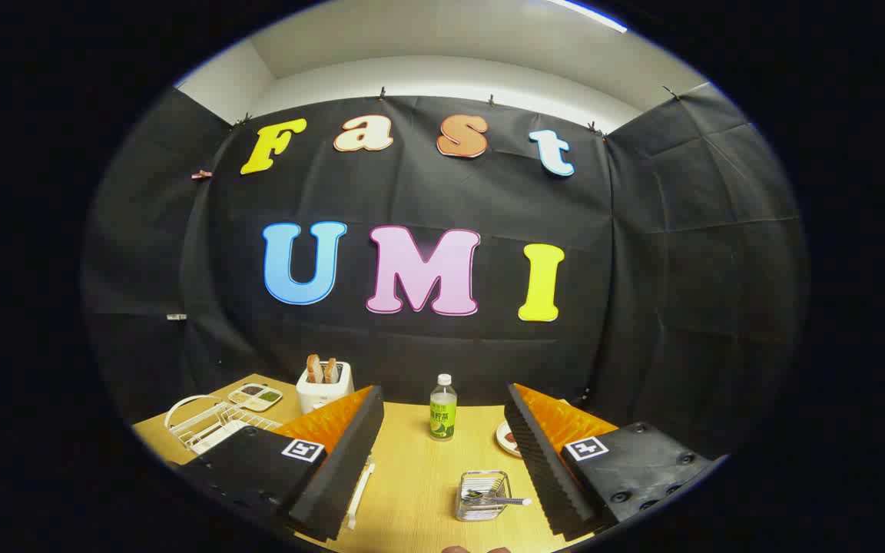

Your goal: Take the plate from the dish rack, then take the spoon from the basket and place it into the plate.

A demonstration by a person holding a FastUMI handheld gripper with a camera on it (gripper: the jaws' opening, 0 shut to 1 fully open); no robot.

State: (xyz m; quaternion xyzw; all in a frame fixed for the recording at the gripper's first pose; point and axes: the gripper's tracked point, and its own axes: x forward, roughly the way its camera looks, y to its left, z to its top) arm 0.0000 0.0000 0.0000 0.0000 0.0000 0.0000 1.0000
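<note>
Across the lower frame: wooden table [412, 476], gripper [442, 418] fingers spread wide apart, gripping nothing. Lower left: white dish rack [208, 422] with plate [216, 435] lying in it. Between the fingers, bottom centre: wire basket [482, 495] holding the spoon [505, 501]. Beyond: green bottle [442, 408], toaster [324, 386].

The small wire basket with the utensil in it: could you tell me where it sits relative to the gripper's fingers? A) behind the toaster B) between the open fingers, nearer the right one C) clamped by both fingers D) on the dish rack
B: the basket stands on the table between the open gripper's fingers, untouched, nearer the right finger.
</note>
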